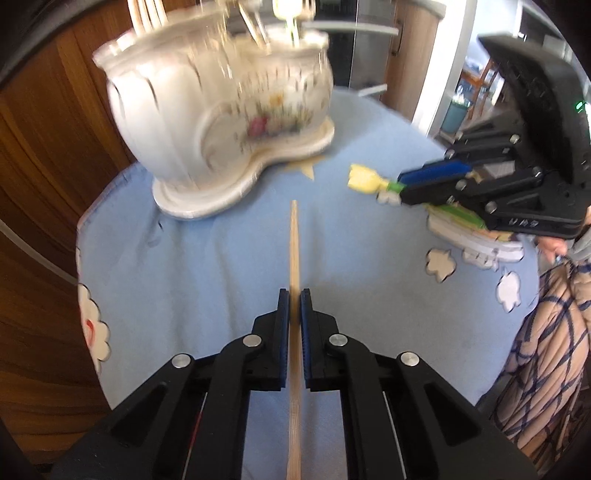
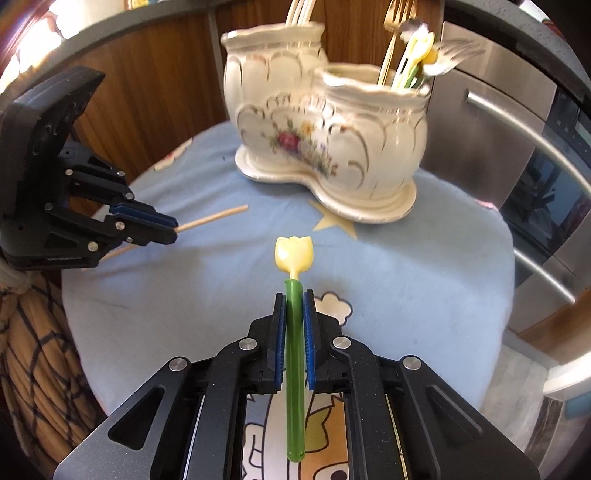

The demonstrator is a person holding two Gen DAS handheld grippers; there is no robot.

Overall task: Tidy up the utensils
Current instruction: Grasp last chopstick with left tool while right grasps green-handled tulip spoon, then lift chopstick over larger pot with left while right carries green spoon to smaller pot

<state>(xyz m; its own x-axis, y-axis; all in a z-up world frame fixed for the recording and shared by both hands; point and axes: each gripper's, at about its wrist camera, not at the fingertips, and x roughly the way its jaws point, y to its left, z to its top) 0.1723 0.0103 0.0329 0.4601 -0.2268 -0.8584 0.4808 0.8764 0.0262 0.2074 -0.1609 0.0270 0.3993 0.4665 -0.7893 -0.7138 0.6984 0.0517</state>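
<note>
Left gripper point(image 1: 294, 306): its fingers were closed tight on a wooden chopstick point(image 1: 294, 240), gripped partway along, the tapered tip pointing ahead toward the holder and the rest running back beneath the gripper.
Right gripper point(image 2: 294, 306): its fingers were clamped on the green handle of a tulip spoon point(image 2: 294, 258), the pale yellow flower-shaped bowl sticking out in front.
Where the pieces were: both appeared lifted above the blue tabletop point(image 2: 424, 280), well short of the holder.
Chopstick handling: judged light, stiff and thin; it would likely pivot in a grip far from its middle, so a hold nearer the centre seemed safer.
Spoon handling: judged light, smooth plastic and probably a little slippery; the straight handle was the obvious place to hold.
Holder point(image 2: 325, 140): a cream ceramic piece with floral print and two joined cups on one base, likely heavy yet fragile if knocked.
Taller cup: pale sticks stood in it, seemingly chopsticks.
Lower cup: a gold fork point(image 2: 393, 33) and similar yellow-and-green plastic pieces, blurred.
</note>
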